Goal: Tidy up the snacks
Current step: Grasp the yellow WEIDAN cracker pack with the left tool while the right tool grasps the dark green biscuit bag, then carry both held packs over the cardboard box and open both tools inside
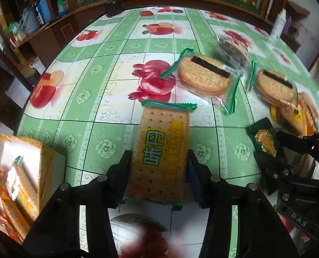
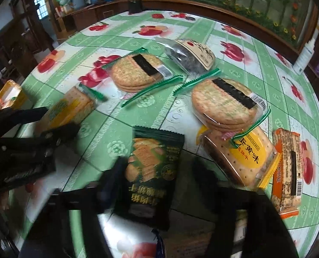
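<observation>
Dark green cracker packet (image 2: 153,169) between open tongs (image 2: 159,172)

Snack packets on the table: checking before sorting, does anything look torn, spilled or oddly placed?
Nothing looks torn or spilled. One oddity: a round cracker pack lies partly on top of the yellow-label biscuit pack, so they overlap instead of lying flat on the tablecloth.

Cracker pack (image 1: 161,150) right of box (image 1: 20,172)

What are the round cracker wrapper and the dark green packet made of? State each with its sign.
Round cracker wrapper: seemingly clear glossy plastic film; the crackers show through, and its green ends are crimped. Dark green packet: likely opaque printed plastic or foil laminate; nothing shows through, though blur hides its finish.
</observation>
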The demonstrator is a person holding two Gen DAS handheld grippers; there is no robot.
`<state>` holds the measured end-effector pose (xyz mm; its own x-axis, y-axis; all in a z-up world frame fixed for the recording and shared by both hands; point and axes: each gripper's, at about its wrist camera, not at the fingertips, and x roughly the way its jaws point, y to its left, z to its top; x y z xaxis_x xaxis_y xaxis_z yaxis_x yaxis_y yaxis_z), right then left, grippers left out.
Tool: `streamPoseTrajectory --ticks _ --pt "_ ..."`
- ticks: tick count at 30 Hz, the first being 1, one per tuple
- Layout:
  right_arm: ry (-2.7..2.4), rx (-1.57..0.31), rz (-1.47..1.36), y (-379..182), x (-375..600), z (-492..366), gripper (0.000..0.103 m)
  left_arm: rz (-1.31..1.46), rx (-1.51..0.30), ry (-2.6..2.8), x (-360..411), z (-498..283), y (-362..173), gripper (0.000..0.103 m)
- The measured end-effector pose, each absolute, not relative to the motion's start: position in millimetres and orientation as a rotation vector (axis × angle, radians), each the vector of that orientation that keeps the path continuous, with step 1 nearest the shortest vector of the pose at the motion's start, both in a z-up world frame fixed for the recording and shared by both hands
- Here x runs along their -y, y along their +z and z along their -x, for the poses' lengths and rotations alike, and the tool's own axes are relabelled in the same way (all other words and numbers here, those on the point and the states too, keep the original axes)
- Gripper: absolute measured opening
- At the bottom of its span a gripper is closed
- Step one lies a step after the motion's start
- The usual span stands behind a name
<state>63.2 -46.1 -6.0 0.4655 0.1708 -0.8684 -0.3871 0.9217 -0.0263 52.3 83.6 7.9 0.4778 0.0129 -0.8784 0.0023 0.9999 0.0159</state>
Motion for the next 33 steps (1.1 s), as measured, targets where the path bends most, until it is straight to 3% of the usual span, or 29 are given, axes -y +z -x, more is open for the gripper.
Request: streamPoseTrajectory --ticks 33 --pt "0.482 -0.881 0.172 52.6 15.7 -4.2 0.044 0.063 -0.895 0.003 -125.0 37.0 83.4 0.051"
